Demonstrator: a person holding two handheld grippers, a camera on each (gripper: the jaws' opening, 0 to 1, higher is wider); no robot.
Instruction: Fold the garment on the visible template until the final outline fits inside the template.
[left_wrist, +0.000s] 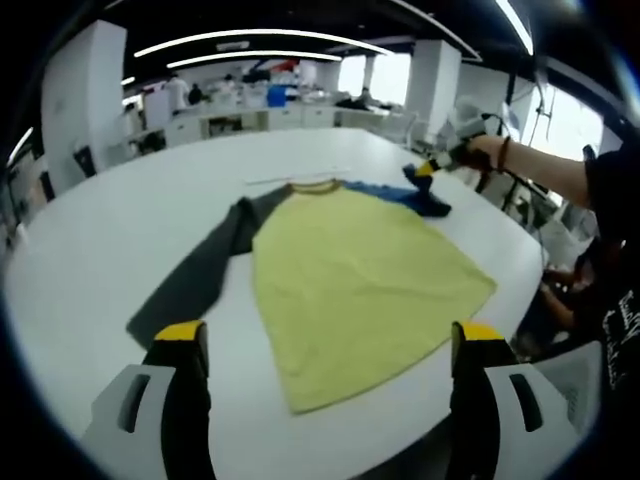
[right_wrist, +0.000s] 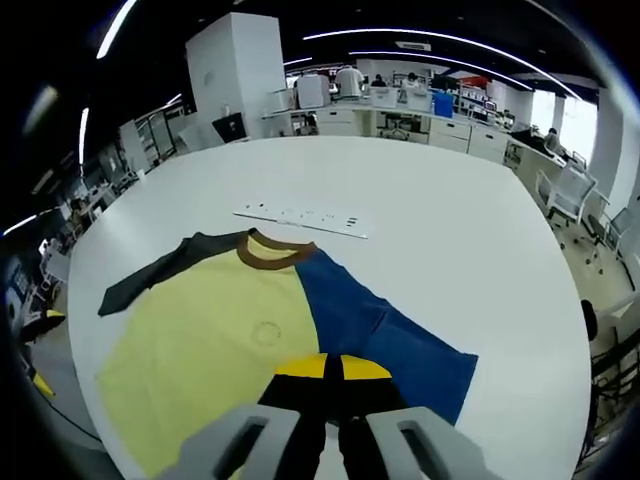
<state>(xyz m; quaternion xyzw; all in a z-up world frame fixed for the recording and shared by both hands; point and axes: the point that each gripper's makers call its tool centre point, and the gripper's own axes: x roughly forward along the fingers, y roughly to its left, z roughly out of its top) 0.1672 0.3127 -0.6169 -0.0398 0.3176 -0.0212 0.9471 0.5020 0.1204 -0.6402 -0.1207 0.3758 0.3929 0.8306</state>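
Note:
A shirt with a yellow body (left_wrist: 350, 280), a brown collar (right_wrist: 274, 255), a dark grey sleeve (left_wrist: 195, 275) and a blue sleeve (right_wrist: 375, 335) lies flat on the white table (left_wrist: 110, 230). My left gripper (left_wrist: 329, 333) stands wide open just short of the shirt's hem, with nothing between its jaws. My right gripper (right_wrist: 333, 368) has its jaws together on the blue sleeve's cuff. In the left gripper view the right gripper (left_wrist: 440, 165), held by a person's hand, pinches the raised end of the blue sleeve (left_wrist: 425, 195).
A thin white strip (right_wrist: 300, 216) lies on the table just beyond the collar. The table's edge (left_wrist: 520, 240) curves close on the right, with chairs and a person beside it. Desks and pillars stand far behind.

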